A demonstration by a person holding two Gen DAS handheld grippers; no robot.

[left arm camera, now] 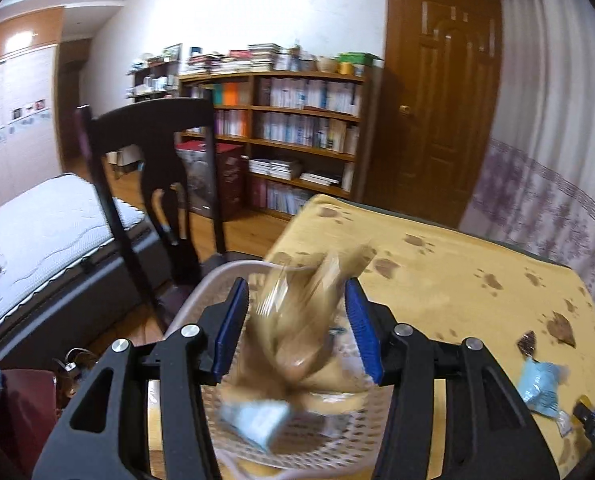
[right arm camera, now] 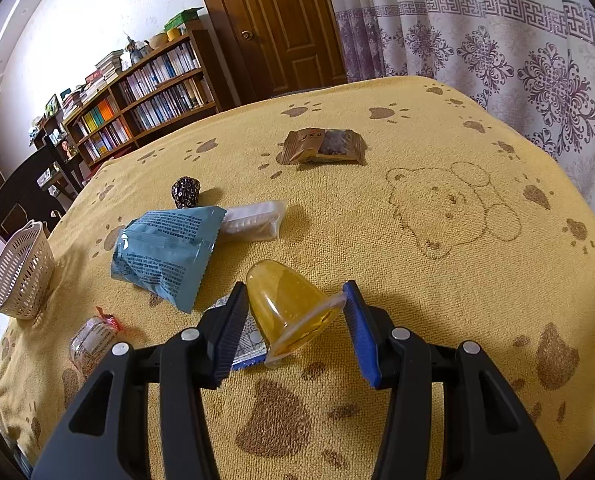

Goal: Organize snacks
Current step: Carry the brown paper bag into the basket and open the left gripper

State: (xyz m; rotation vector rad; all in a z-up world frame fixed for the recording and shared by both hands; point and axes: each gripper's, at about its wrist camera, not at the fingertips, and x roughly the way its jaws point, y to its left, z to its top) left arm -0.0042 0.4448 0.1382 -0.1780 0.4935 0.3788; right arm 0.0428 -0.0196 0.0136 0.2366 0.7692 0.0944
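As the left gripper hung with its jaws apart over a white perforated plastic basket at the table's edge, a blurred tan snack packet showed between the blue pads, whether touching them could not be told.

The right gripper, jaws spread, flanked a tipped amber jelly cup lying on the yellow paw-print towel without clear contact; open cloth lay to its right toward the patterned curtain. Near it sat a blue foil packet with fine print too small to read, a clear sleeve of wafers, a dark wrapped sweet and a brown kraft packet. A wooden bookcase and panelled door stood behind.
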